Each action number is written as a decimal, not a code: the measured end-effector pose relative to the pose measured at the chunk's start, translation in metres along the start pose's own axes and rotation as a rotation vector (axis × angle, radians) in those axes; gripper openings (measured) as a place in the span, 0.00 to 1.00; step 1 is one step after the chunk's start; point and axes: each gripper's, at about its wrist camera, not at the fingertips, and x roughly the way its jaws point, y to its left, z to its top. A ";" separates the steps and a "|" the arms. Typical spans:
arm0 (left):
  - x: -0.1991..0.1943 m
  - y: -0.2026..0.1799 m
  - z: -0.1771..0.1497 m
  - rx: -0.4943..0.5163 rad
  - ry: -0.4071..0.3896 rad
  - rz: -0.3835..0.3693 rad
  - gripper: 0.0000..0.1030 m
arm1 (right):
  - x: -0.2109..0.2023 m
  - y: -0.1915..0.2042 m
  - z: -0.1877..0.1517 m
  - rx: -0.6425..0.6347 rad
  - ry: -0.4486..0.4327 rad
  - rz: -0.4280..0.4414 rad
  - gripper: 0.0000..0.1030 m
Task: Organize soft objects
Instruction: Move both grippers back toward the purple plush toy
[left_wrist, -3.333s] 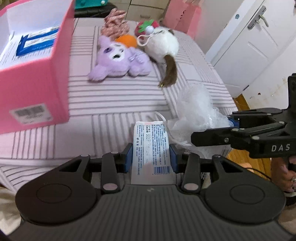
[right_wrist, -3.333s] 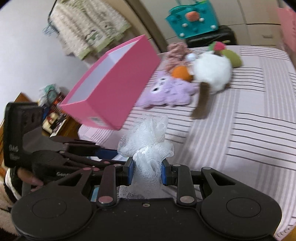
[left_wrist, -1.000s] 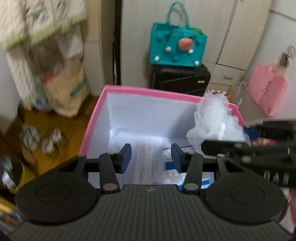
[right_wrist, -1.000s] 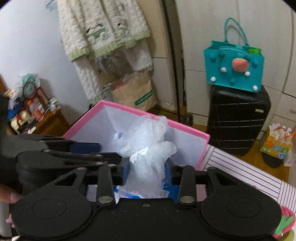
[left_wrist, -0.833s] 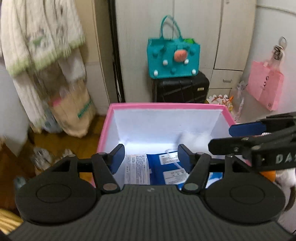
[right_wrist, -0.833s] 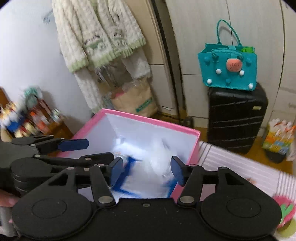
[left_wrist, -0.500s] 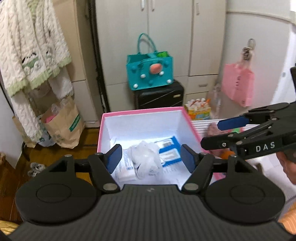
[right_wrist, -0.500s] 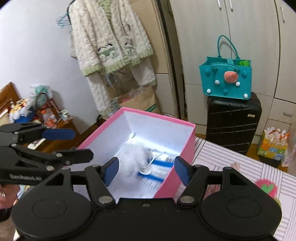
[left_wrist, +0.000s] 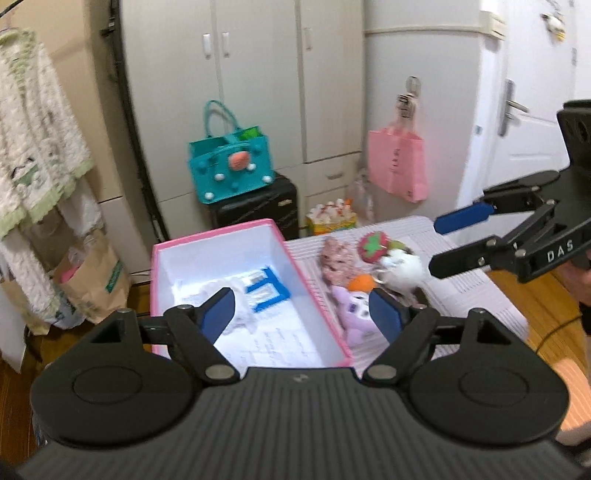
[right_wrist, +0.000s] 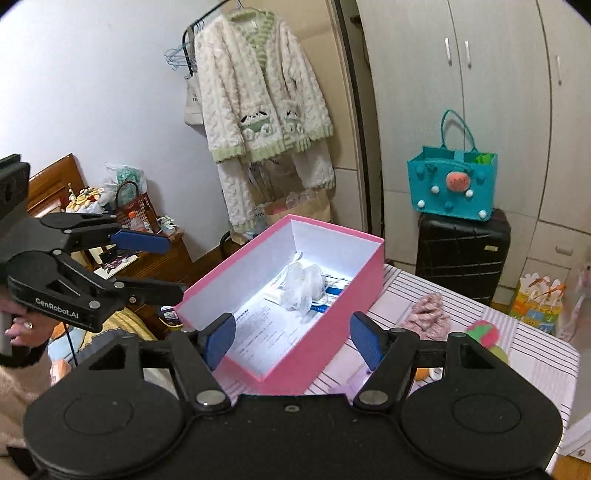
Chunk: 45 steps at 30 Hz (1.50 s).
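Both loads are out of my grips since a sec ago: mesh puff (right_wrist: 301, 286) and blue-white packets (left_wrist: 264, 290) now lie inside the pink box (right_wrist: 325, 354), not between the pads. Left gripper (left_wrist: 303, 314) & right gripper (right_wrist: 291, 341) have just been opening, fingers spread wide, nothing between them, both hanging above the box. So the drop-off step looks done. Beyond the box, on the striped bed (left_wrist: 480, 295), remaining soft stuff sits clustered just beside the box wall: purple plush (left_wrist: 352, 310), white plush (left_wrist: 402, 269), orange ball (left_wrist: 360, 284), pink knit piece (left_wrist: 334, 258), strawberry toy (left_wrist: 371, 243). Next, I reckon: swing over to that pile, drop onto the nearest plush w/ fingers apart, clamp, carry back.
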 end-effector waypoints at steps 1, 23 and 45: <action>-0.001 -0.006 -0.002 0.011 0.004 -0.016 0.79 | -0.006 0.000 -0.004 -0.003 -0.004 -0.003 0.72; 0.069 -0.086 -0.032 0.150 0.162 -0.221 0.79 | -0.019 -0.037 -0.104 -0.041 0.051 -0.017 0.73; 0.207 -0.110 -0.022 -0.027 0.267 -0.112 0.77 | 0.090 -0.093 -0.143 -0.037 0.015 -0.013 0.73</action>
